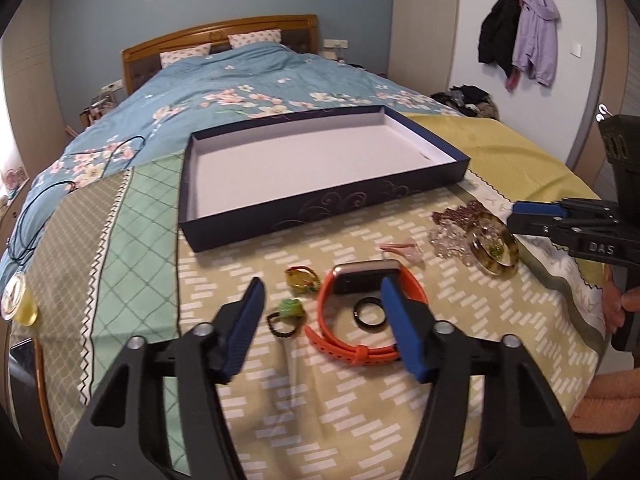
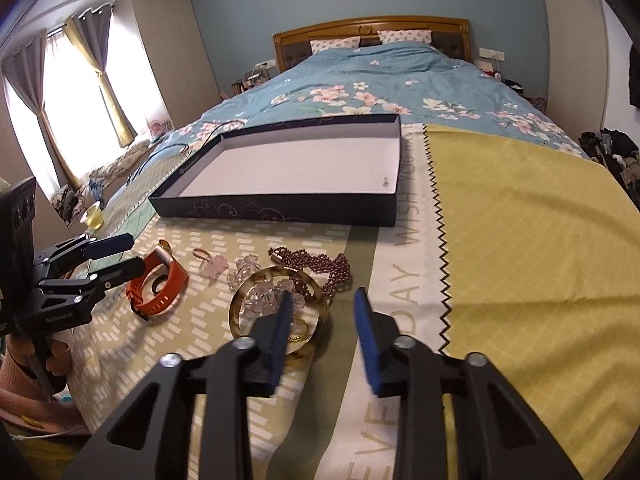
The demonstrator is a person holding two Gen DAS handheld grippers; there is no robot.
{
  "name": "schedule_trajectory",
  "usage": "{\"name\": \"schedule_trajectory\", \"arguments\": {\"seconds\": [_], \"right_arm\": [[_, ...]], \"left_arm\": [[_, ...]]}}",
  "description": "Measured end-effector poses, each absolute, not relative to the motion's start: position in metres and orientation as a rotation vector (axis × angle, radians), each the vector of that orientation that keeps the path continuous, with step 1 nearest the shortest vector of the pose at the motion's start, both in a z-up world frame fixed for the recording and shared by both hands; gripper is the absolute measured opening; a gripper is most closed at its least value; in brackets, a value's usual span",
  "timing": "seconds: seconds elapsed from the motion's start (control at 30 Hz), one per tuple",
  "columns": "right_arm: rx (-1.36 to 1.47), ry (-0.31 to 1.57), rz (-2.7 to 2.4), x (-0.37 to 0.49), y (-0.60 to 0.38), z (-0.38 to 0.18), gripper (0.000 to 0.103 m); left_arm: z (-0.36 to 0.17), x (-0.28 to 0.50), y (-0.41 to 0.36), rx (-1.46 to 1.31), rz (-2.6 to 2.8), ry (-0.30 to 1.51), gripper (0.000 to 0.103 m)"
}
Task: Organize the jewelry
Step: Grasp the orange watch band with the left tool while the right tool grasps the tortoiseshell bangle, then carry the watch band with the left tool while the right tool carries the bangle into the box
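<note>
The left gripper (image 1: 322, 294) is hanging open over the patterned cloth (image 1: 280, 392) on the bed, holding nothing; the orange watch (image 1: 360, 308), a black ring (image 1: 369, 312) and a green beaded ring (image 1: 286, 314) are lying between and beyond its fingers, untouched. Only this view is showing the yellow ring (image 1: 301, 279) and the coats (image 1: 520, 44) on the wall hooks. The right gripper (image 2: 322, 300) is standing partly open with nothing held, its left finger overlapping the amber bangle (image 2: 280, 312), which is lying among clear crystal beads (image 2: 264, 292) beside a brown bead chain (image 2: 320, 266). Its view alone is showing the curtained window (image 2: 68, 92). The dark box (image 1: 320, 200) is sitting open behind the jewelry.
</note>
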State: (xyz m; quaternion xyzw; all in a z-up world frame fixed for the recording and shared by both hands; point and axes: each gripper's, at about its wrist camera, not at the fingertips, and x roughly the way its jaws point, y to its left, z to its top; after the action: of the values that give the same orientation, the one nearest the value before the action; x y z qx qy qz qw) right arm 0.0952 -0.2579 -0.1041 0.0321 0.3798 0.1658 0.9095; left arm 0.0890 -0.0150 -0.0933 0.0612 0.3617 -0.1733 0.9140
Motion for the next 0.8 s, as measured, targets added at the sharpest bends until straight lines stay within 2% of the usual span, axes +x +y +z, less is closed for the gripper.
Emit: {"name": "schedule_trajectory", "arguments": {"seconds": [0.1,0.2,0.37,0.53,0.63,0.8], "right_arm": [[0.046,0.807,0.342,0.101,-0.255,-0.108,0.025],[0.047,0.836,0.345,0.107,-0.253,-0.114,0.024],[0.040,0.855,0.376,0.110,-0.251,-0.116,0.011],[0.044,0.848,0.388,0.110,-0.253,-0.115,0.006],[0.066,0.838,0.393,0.109,-0.257,-0.112,0.005],[0.091,0.812,0.409,0.106,-0.261,-0.104,0.006]], "left_arm": [[-0.095,0.090,-0.018,0.125,-0.376,0.765,0.046],[-0.096,0.093,-0.018,0.125,-0.391,0.785,0.041],[-0.099,0.097,-0.019,0.131,-0.414,0.815,0.033],[-0.104,0.103,-0.018,0.122,-0.428,0.861,0.030],[-0.105,0.108,-0.012,0.090,-0.428,0.880,0.020],[-0.103,0.108,-0.011,0.090,-0.424,0.879,0.012]]}}
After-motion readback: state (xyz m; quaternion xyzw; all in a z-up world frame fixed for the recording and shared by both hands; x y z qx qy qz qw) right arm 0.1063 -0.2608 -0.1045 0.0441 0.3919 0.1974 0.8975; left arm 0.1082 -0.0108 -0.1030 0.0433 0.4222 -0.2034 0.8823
